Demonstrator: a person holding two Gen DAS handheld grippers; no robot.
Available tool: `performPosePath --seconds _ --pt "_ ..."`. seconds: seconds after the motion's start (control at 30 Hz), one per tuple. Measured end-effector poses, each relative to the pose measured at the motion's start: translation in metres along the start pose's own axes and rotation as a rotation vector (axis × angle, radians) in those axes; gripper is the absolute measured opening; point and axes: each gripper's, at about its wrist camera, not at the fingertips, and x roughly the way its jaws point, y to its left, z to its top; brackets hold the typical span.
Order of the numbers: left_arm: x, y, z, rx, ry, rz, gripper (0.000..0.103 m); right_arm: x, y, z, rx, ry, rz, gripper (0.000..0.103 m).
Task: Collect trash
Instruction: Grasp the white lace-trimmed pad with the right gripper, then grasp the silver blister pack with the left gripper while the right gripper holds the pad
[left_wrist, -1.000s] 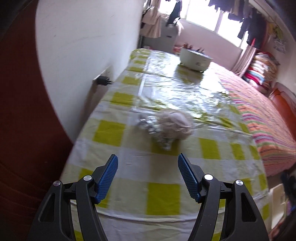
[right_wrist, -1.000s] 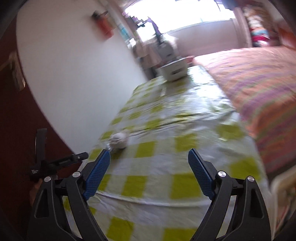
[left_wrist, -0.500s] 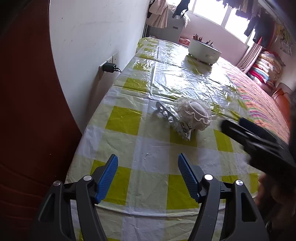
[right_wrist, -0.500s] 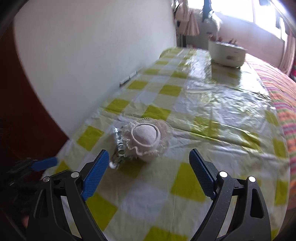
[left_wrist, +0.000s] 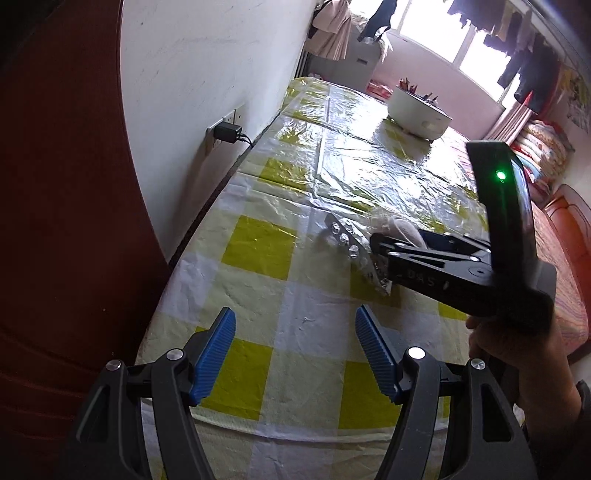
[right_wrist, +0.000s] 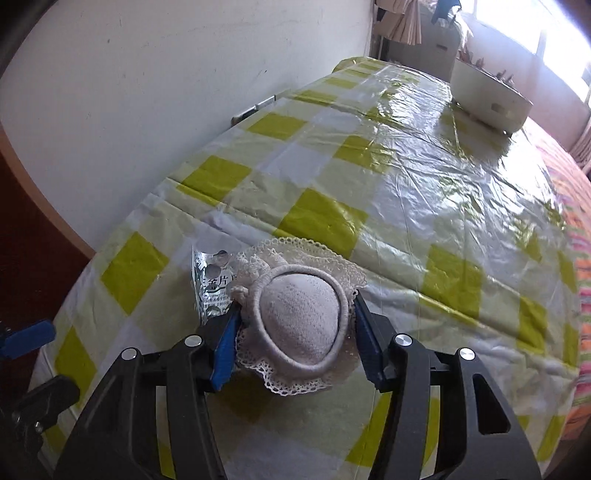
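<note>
Bedroom: bed (left_wrist: 565, 236), hanging laundry (left_wrist: 517, 66)

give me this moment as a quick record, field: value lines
surface: table with yellow-and-white check cloth under clear plastic
right gripper: closed around the small lace-trimmed hat
left gripper: open, empty, near the table's front edge
beside hat: foil pill blister pack, partly under the lace brim
far end: white pot
wall: plugged-in charger

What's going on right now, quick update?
Right tongs closed around the little lace hat on the table. Left tongs open, empty, hanging back. Foil pill strip tucked under the hat's edge.
</note>
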Motion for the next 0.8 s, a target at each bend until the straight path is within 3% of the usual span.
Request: performPosePath --seconds 0.13,0.37,0.57,0.8 --pt "0.006 0.001 0.001 -0.005 0.017 0.010 0.065 -0.027 -0.013 -0.021 0.050 -0.035 0.061 0.051" --pt "0.024 -0.006 0.002 -0.009 0.064 -0.010 0.065 -0.100 -0.052 -0.109 0.287 -0.127 0.319 0.051" --pt "0.039 -0.025 0.018 -0.008 0.057 0.014 0.065 -0.157 -0.066 -0.174 0.342 -0.235 0.338 0.052" --pt "0.065 -0.054 0.040 0.038 0.065 0.152 0.065 -0.178 -0.067 -0.189 0.362 -0.339 0.363 0.052"
